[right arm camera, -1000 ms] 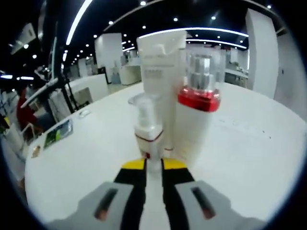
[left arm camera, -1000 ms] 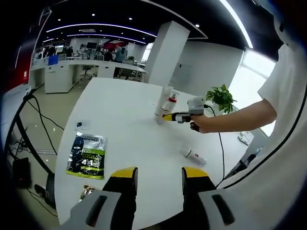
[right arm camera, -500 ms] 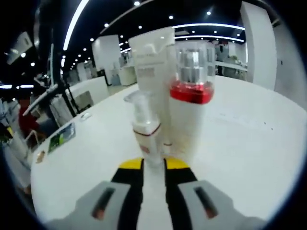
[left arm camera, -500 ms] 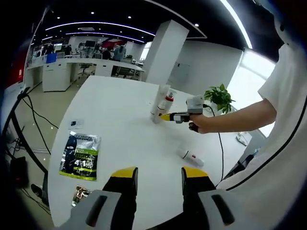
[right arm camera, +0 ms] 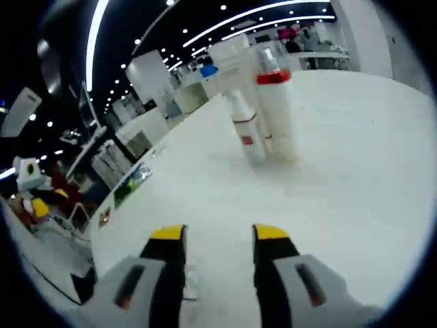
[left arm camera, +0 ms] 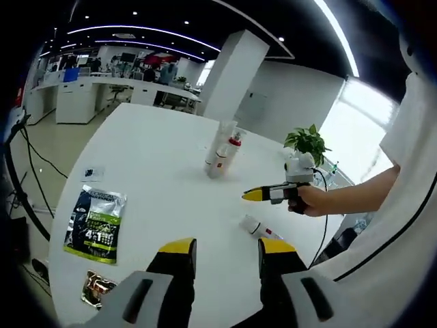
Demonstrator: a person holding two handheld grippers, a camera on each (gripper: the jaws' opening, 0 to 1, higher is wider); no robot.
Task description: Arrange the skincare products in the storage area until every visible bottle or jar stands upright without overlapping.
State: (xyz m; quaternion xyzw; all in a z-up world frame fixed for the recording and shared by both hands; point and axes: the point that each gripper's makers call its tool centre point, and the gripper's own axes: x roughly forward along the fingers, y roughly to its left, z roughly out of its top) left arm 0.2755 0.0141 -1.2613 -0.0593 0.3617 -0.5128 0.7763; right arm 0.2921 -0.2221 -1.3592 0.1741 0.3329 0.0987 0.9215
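Note:
Three white containers stand close together on the round white table: a tall tube, a bottle with a red band and a small pump bottle. In the left gripper view the same group stands mid-table. Another white bottle lies on its side nearer to me. My right gripper is open, with bare table between it and the group; a hand holds it just above the lying bottle. My left gripper is open and holds nothing.
A green and black sachet lies at the table's left, also seen in the right gripper view. A small foil packet sits near the front edge. A potted plant stands at the far right. Office desks lie beyond.
My right gripper has opened, let go of the small pump bottle and drawn back from the group toward me. The pump bottle stays upright beside the other two.

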